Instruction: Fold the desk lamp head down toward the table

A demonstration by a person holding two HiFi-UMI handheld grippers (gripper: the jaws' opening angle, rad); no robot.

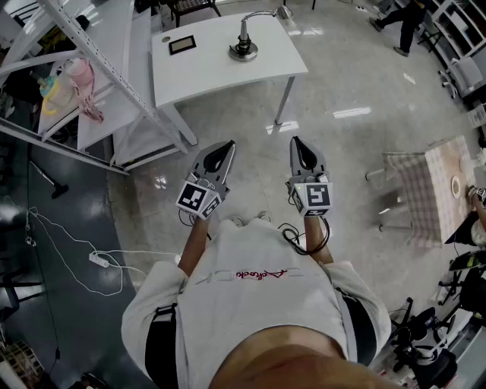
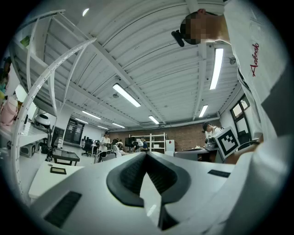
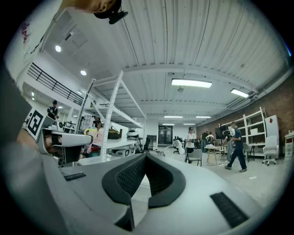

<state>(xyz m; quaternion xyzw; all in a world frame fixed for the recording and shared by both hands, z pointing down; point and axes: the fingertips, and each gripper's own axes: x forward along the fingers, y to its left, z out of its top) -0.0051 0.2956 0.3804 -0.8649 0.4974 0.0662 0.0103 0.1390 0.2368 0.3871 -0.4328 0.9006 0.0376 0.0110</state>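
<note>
Plainly, both claws are pressed together with nothing between them. In the left gripper view the left gripper (image 2: 146,154) shows its two dark ribbed pads (image 2: 128,176) meeting at the tips, and the right gripper view shows the same of the right gripper (image 3: 146,156).

In the head view the left gripper (image 1: 225,147) and the right gripper (image 1: 299,144) sit side by side at the middle of the frame. They are held out in front of a person in a white shirt (image 1: 258,304) and both point toward the top of the frame. Each carries its marker cube at the near end. Both hang over the glossy floor (image 1: 342,91), just below the near edge of the table (image 1: 220,68) in the picture and not touching it.

The lamp (image 1: 244,47) stands on that white table at the upper middle of the frame, well apart from both grippers. Its round base rests on the tabletop. Its thin neck rises and arches toward the right, and the head (image 1: 283,12) sits up near the top edge, raised above the table. A small black frame (image 1: 182,44) lies flat on the table to the left of the lamp.

A white rack (image 1: 83,61) fills the upper left. A white cable (image 1: 68,235) trails across the dark floor at the lower left.
</note>
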